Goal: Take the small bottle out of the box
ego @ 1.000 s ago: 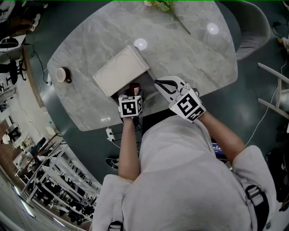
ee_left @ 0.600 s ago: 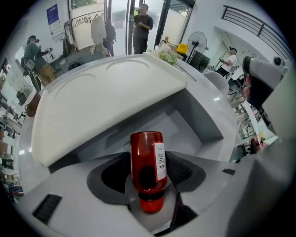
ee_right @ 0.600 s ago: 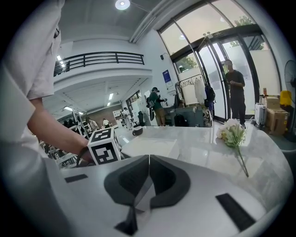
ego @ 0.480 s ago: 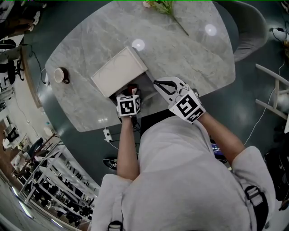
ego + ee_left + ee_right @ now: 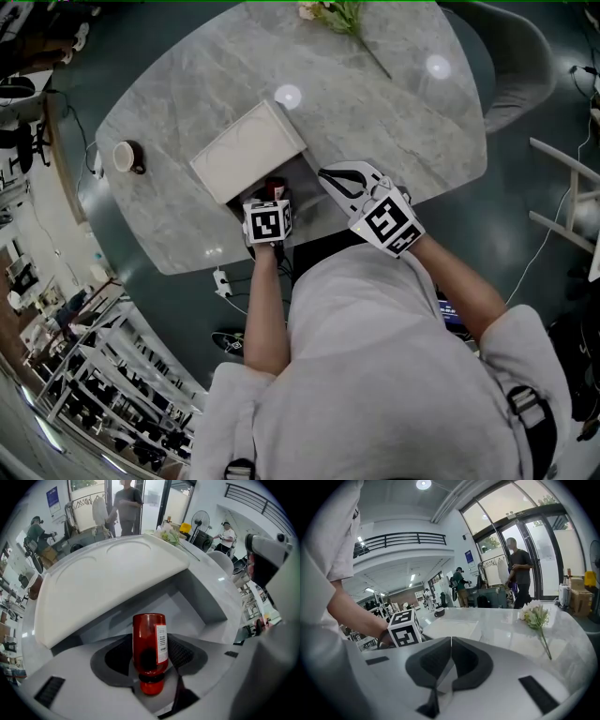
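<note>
At the table's (image 5: 375,103) near edge, by the open box (image 5: 246,155): left gripper (image 5: 150,660) pinching the red small bottle (image 5: 146,639). Right gripper (image 5: 450,649) just beside it, jaws pressed together, nothing between.

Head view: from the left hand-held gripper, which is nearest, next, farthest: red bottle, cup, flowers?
1. The red bottle, held in the left hand-held gripper.
2. The cup, at the left edge of the table.
3. The flowers, at the table's far edge.
</note>
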The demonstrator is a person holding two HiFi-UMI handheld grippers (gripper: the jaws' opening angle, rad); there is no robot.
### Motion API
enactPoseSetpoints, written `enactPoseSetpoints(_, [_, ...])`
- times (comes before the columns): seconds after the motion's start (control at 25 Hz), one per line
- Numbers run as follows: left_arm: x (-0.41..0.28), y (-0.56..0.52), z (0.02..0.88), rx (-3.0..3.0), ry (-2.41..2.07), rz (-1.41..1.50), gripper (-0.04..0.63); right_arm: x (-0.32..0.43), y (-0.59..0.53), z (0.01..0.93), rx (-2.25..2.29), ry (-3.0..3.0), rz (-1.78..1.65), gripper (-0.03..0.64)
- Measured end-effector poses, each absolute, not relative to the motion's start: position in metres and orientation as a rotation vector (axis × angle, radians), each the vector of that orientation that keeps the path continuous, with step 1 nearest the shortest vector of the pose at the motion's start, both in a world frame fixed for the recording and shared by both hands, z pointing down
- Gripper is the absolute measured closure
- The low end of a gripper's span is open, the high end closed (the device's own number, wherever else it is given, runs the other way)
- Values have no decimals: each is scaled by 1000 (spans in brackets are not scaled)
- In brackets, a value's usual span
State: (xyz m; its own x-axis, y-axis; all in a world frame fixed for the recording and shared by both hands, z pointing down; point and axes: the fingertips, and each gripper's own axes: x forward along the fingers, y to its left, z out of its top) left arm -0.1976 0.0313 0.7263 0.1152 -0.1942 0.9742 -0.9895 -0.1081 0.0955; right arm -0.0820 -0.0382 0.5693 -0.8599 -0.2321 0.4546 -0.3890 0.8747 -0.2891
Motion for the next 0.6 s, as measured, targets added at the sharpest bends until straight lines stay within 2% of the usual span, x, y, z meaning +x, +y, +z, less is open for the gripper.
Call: enactPoseSetpoints(0.6, [-183,18,703,1550,-1287,996,357,-90,-38,572,411,-2629,531,591])
